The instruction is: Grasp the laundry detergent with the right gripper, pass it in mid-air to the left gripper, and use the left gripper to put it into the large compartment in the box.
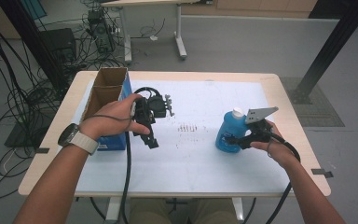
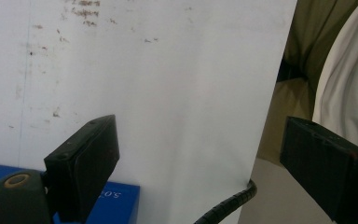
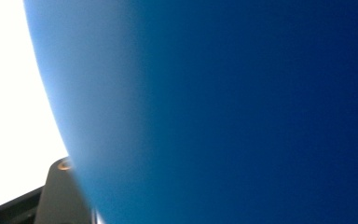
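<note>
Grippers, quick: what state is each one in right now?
Left gripper: open, nothing between its jaws.
Right gripper: around the blue bottle; grip cannot be told.

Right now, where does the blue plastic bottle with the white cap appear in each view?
High view: the blue plastic bottle with the white cap stands right of centre, at the right hand-held gripper.
Left gripper view: not in it.
Right gripper view: its blue wall is pressed close.
Shared landmark: the white table mat.

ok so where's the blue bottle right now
In the high view the blue bottle stands upright on the right side of the table, against the right hand-held gripper, well apart from the cardboard box at left.
</note>
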{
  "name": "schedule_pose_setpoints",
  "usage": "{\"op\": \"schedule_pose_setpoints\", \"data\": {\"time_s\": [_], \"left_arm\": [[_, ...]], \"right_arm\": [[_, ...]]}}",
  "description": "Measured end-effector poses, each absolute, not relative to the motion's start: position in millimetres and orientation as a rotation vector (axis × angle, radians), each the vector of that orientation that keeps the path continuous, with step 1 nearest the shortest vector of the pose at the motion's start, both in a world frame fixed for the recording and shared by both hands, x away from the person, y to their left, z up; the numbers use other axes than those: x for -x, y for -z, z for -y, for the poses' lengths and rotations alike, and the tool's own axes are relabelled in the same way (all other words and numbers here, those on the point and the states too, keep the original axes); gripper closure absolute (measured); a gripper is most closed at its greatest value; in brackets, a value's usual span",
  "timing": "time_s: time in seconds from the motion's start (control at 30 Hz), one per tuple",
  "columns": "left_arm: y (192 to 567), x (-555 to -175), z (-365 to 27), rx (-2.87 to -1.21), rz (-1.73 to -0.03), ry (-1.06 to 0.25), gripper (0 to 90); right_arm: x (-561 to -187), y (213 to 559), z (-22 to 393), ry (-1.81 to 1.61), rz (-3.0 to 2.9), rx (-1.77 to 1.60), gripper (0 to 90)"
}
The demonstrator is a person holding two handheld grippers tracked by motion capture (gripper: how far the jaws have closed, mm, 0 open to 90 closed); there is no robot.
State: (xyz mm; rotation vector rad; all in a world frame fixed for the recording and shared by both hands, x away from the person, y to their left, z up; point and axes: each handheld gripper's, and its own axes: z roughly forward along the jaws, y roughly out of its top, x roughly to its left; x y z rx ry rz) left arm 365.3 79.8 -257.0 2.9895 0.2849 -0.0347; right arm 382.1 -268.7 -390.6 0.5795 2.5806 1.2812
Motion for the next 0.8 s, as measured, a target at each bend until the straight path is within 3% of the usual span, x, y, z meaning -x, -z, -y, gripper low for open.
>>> {"op": "schedule_pose_setpoints", "data": {"time_s": [0.8], "left_arm": [[257.1, -365.9, -80.6, -2.988, -0.285, 0.035, 12.3]], "right_arm": [[-383.9, 393.7, 268.5, -1.315, -2.569, -0.575, 34.4]]}}
